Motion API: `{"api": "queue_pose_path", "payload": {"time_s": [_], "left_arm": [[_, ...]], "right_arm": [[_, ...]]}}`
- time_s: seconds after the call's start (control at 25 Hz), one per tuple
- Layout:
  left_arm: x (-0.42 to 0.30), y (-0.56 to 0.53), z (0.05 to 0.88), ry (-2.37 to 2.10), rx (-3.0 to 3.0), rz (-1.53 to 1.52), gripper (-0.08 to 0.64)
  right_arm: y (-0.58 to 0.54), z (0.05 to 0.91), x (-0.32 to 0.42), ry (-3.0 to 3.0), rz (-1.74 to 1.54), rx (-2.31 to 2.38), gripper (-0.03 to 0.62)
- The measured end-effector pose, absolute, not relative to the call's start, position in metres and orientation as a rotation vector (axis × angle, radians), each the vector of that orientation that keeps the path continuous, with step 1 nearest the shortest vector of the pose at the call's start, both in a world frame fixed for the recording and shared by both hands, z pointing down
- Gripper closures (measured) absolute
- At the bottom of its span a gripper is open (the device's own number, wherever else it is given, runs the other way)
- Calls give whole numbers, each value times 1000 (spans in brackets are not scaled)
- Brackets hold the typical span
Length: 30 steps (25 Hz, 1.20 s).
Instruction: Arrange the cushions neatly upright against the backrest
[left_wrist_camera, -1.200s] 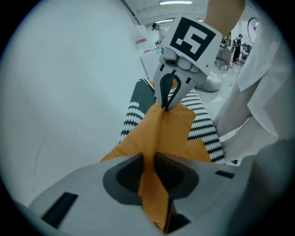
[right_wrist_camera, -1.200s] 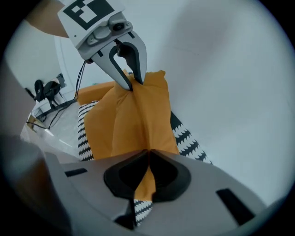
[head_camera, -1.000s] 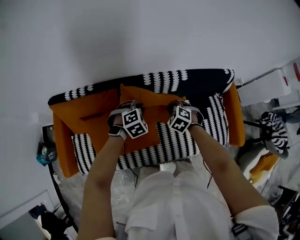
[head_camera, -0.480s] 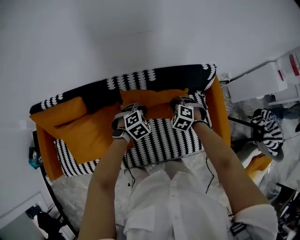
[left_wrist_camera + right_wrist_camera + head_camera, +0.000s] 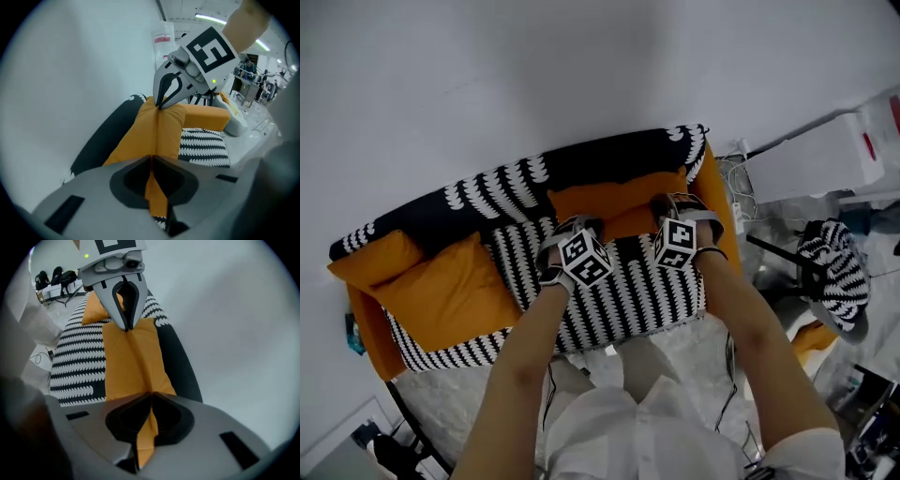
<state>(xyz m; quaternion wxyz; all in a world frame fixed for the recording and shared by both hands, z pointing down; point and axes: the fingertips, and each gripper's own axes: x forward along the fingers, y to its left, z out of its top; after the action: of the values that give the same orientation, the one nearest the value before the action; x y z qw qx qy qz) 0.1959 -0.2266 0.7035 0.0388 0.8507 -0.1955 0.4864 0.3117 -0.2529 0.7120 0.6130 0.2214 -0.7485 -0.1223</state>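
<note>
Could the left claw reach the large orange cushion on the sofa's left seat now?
Probably not yet: the left claw has just been closing on the right-hand cushion; otherwise the left cushion lies unobstructed.

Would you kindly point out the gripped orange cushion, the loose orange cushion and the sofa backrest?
gripped orange cushion (image 5: 614,202), head view, upper face
loose orange cushion (image 5: 450,292), head view, its middle
sofa backrest (image 5: 581,164), head view, dark top edge

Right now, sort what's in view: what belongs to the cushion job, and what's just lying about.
Job: right orange cushion, left orange cushion, sofa backrest.
Lying about: white box, striped bundle, cables.
</note>
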Motion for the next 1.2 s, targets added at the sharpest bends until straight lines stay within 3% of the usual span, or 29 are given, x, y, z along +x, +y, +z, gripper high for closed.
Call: {"api": "queue_pose_path", "payload": {"time_s": [0.56,1.2], "left_arm": [[247,-224,840,-493,2468,1565,529],[250,-217,861,-562,2403,1450,518]], "right_arm": [[-248,838,361,-1723,-220,428,569],[-230,868,368,-1669,-153,463,540]]}}
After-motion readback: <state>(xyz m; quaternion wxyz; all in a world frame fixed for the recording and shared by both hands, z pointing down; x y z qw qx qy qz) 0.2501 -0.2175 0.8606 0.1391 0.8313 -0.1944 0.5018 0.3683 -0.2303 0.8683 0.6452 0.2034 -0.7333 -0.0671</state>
